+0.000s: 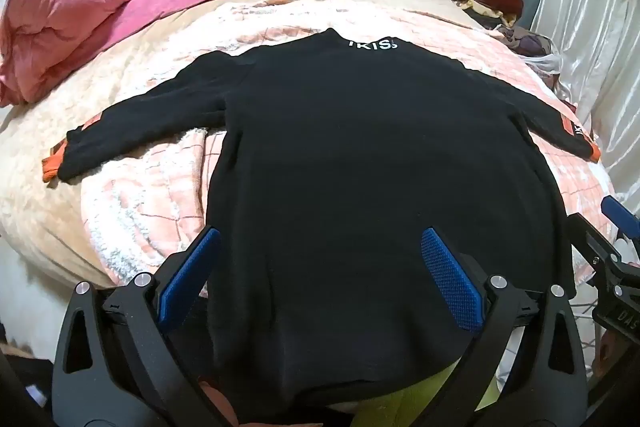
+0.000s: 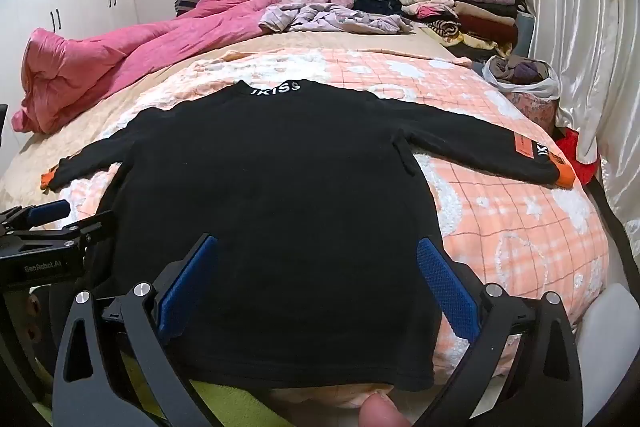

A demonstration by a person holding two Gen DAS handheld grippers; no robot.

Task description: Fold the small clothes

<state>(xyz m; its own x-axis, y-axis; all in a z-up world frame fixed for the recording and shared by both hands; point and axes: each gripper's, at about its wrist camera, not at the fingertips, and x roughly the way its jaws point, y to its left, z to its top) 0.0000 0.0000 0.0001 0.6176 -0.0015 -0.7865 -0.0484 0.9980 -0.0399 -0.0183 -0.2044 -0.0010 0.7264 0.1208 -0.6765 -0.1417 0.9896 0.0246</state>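
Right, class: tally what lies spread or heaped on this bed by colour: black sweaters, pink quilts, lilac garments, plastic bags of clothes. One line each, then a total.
Black sweater: 1
Pink quilt: 1
Lilac garment heap: 1, pieces within it cannot be told apart
Plastic bag of clothes: 1
Total: 4

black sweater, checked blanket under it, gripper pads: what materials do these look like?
Black sweater: looks like a soft matte knit, no sheen, slightly fuzzy edges; fibre can't be told.
Checked blanket: looks like plush fleece, with raised fluffy white patches on a peach grid.
Pads of the left hand-held gripper: blue, with a fine dimpled grid texture, probably rubber or soft plastic; black arms look like hard moulded plastic.
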